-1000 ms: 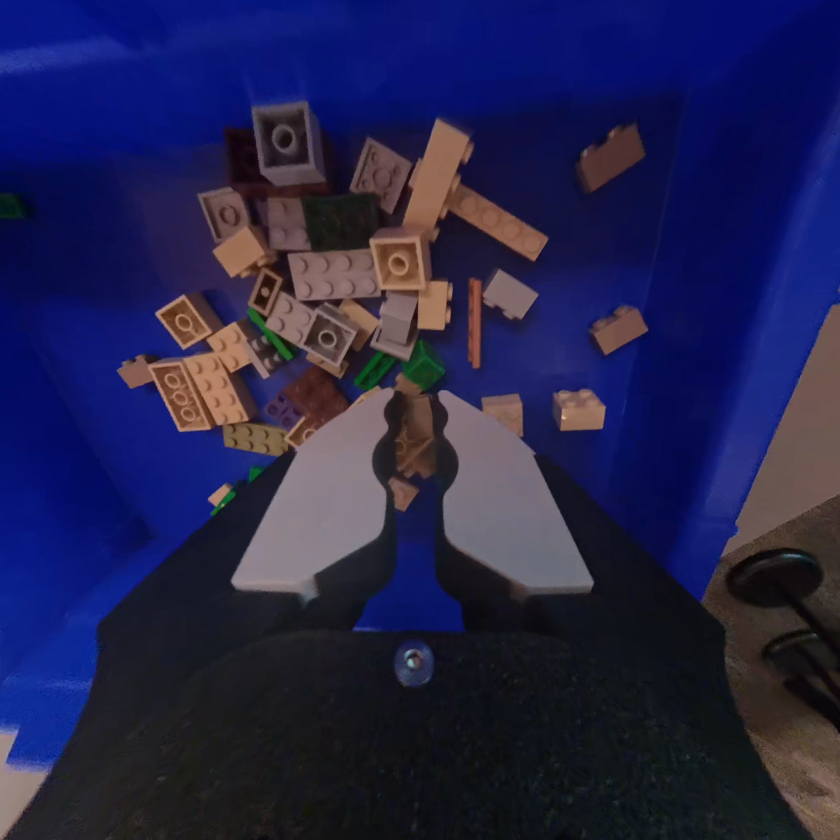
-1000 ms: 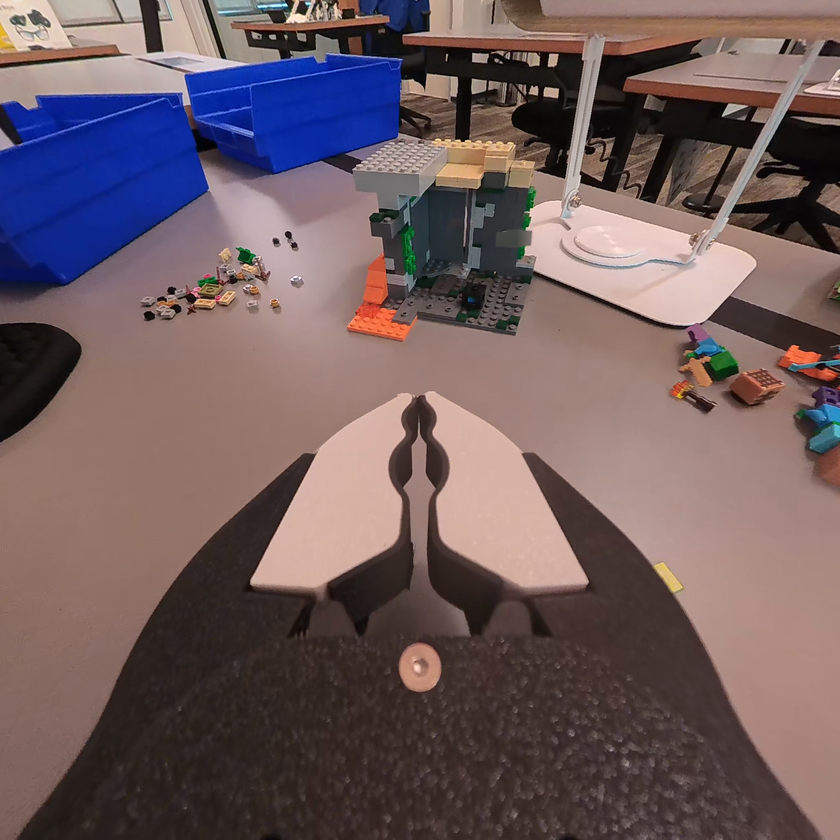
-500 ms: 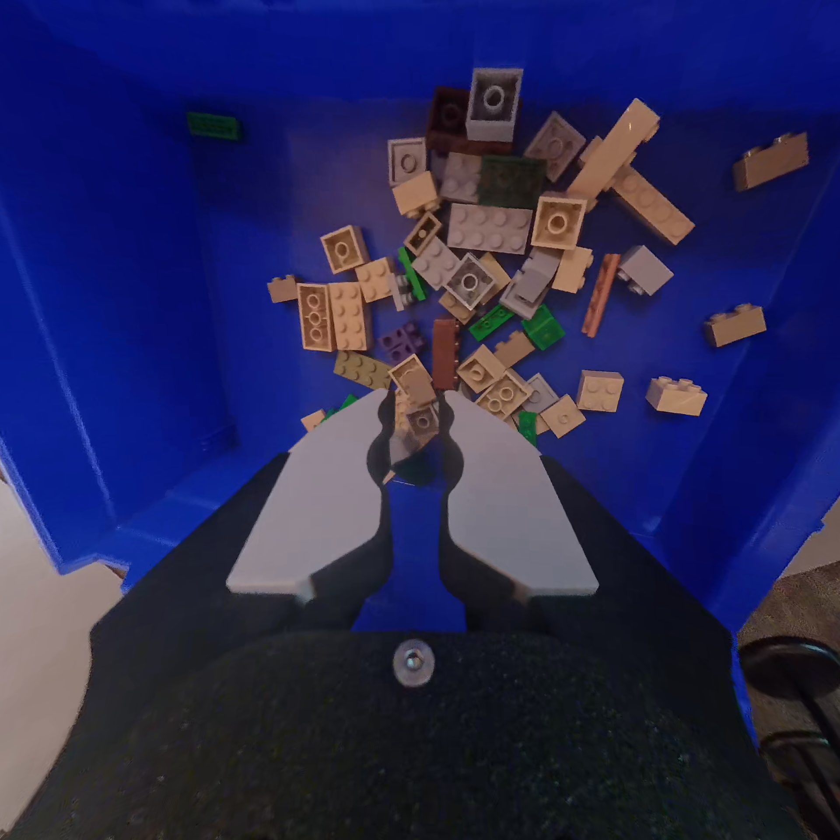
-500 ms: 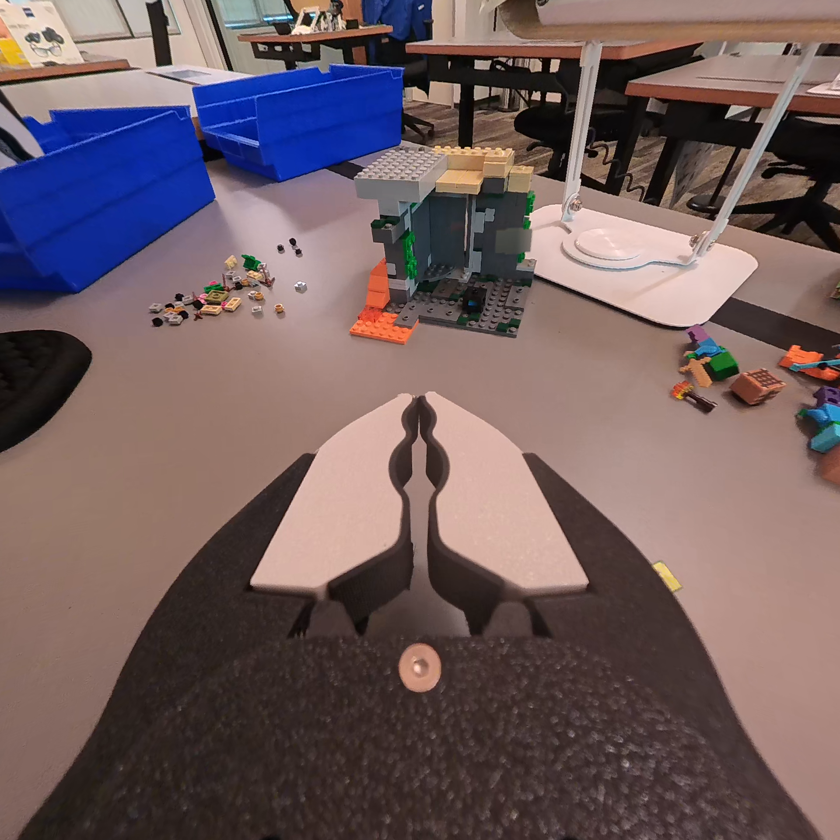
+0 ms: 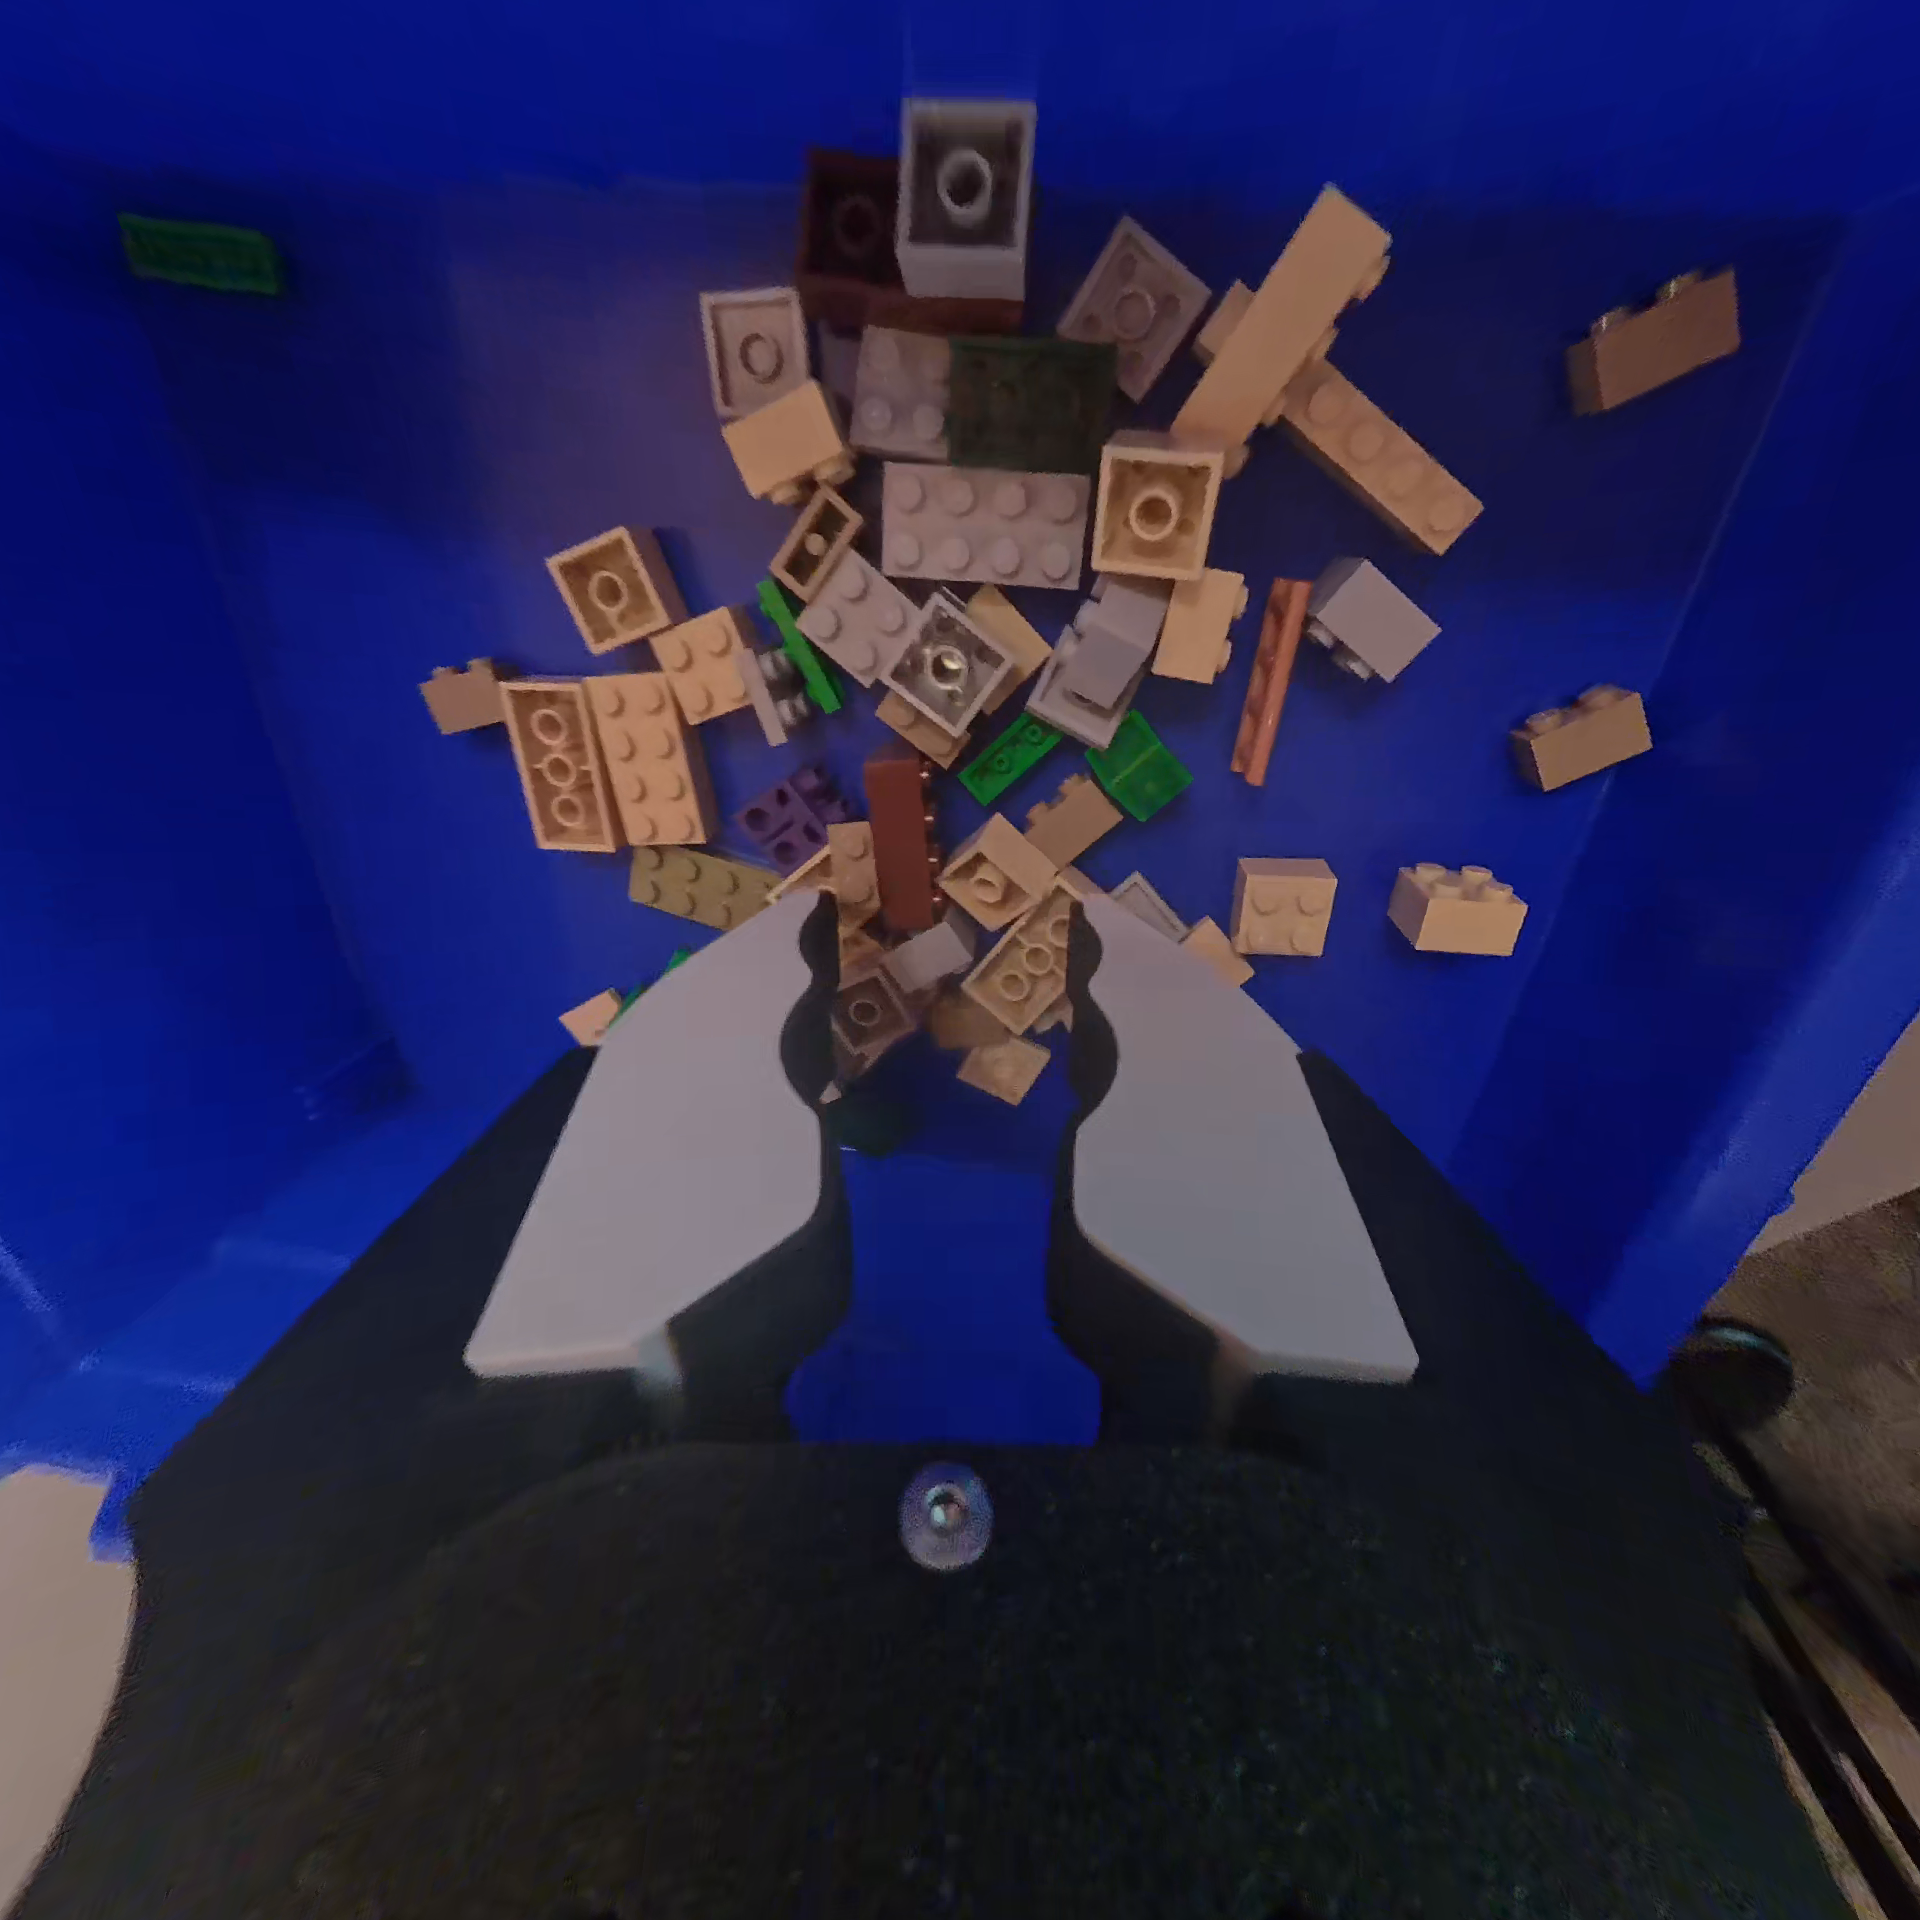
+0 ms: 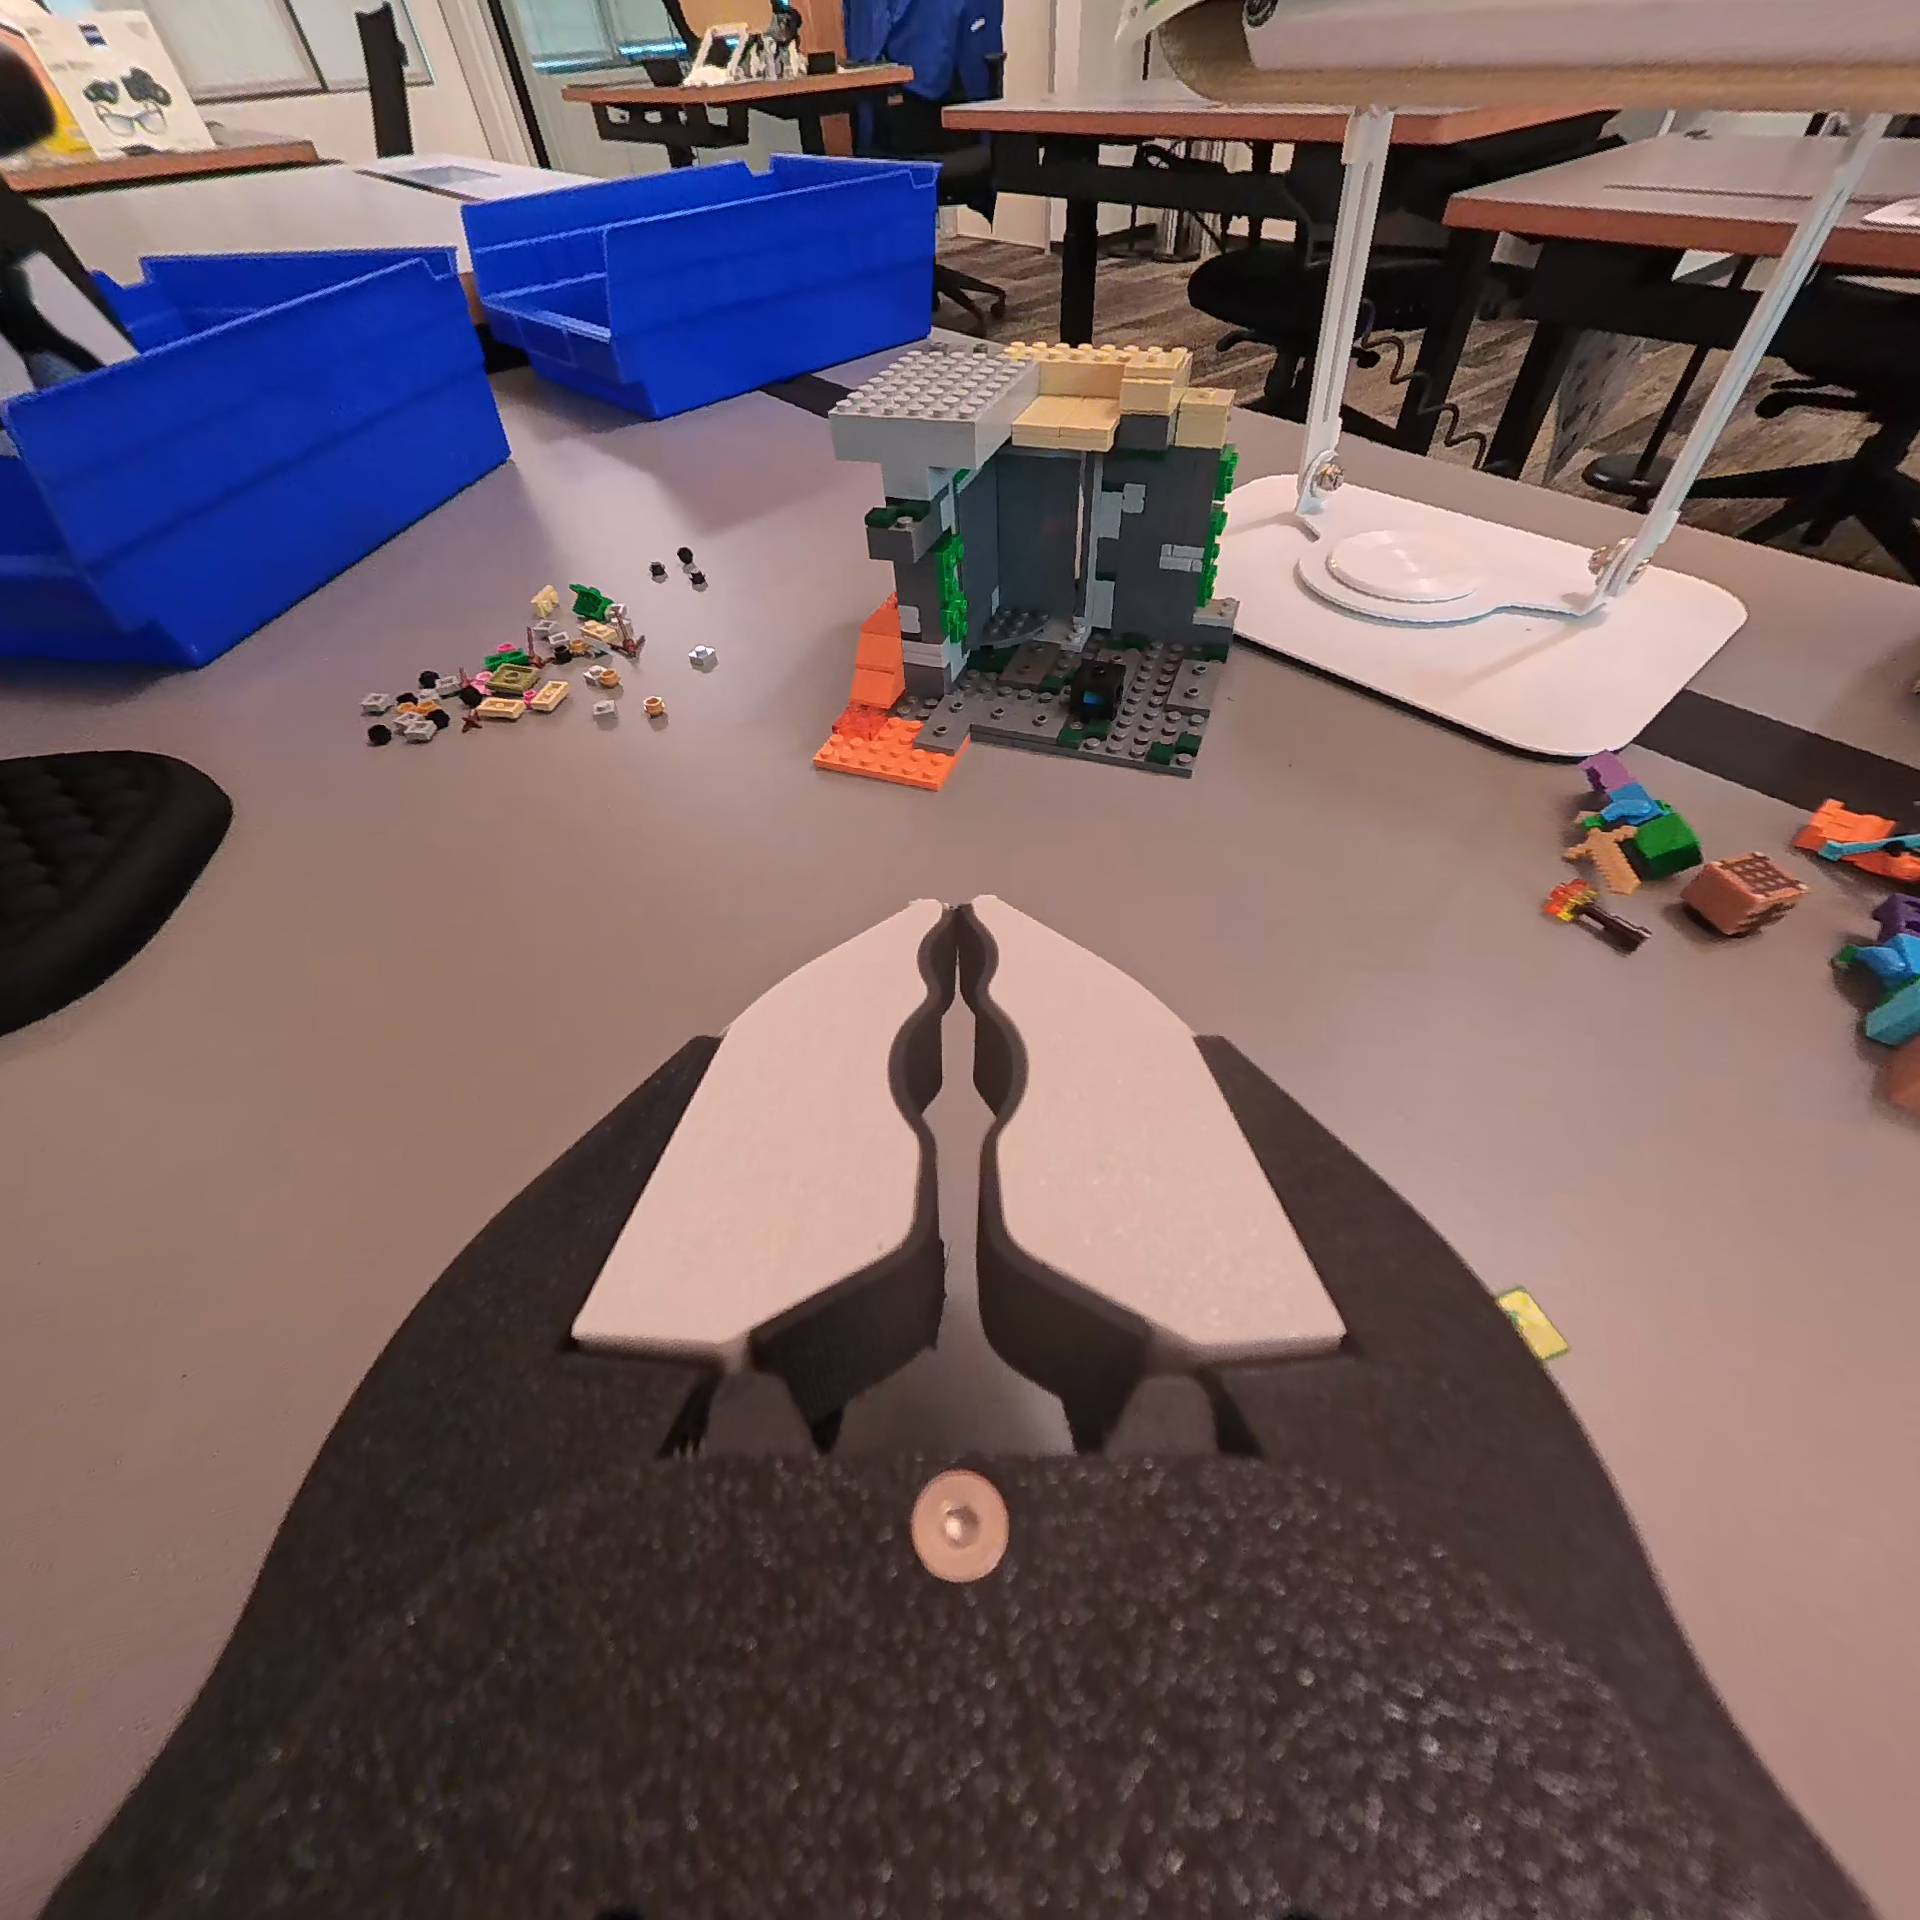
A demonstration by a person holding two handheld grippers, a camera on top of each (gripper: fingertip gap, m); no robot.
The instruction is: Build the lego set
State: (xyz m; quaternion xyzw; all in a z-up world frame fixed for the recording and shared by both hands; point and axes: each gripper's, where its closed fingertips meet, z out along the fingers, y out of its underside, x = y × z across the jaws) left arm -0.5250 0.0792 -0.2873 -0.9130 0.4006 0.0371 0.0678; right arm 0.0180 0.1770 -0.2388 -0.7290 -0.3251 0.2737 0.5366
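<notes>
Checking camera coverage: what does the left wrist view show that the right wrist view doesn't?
Left wrist only: inside of a blue bin holding a pile of loose bricks, mostly tan and grey; left gripper open just above them.

Right wrist only: grey table, brick-built model, scatter of tiny pieces, white lamp base, two blue bins; right gripper shut, nothing between its fingertips.

Shared: possibly a bin; cannot tell which.

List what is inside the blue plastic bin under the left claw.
Inside the blue plastic bin: a loose pile of tan, grey, green, brown and purple toy bricks. The open left claw covers some nearest bricks.
</notes>
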